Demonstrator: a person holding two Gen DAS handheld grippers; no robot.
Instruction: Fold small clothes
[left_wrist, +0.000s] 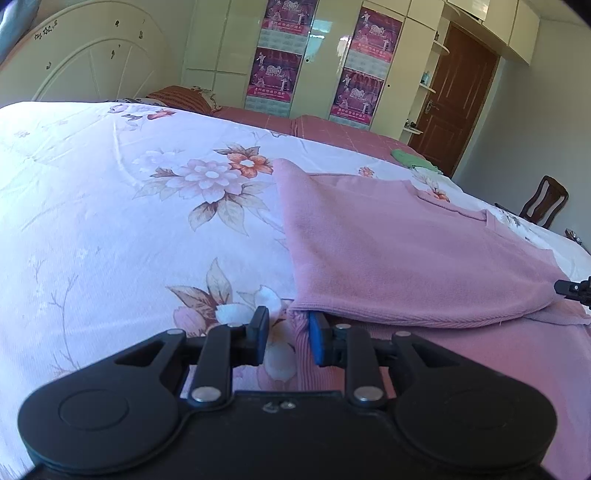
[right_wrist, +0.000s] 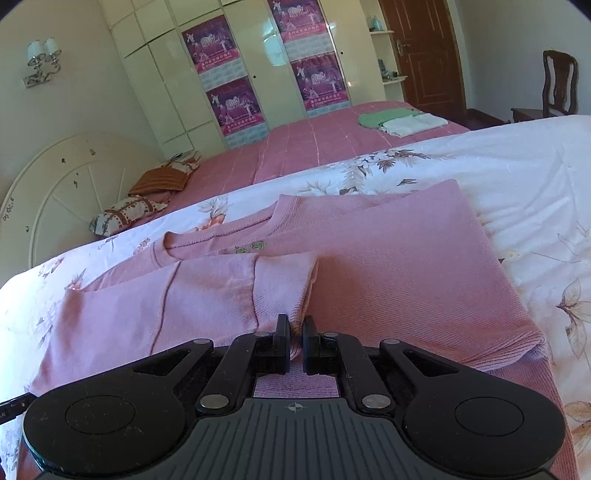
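Left of the left tool (left_wrist: 286, 338) the white floral bedsheet (left_wrist: 110, 221) lies bare and passable. Ahead and right, the folded pink knitted sweater (left_wrist: 388, 251) blocks low passes. Beyond the right tool (right_wrist: 294, 341), a raised sleeve fold (right_wrist: 280, 280) stands in the way.

Sweater (right_wrist: 388, 258) hem hidden under right tool (right_wrist: 294, 341), poster (right_wrist: 212, 44) print too small
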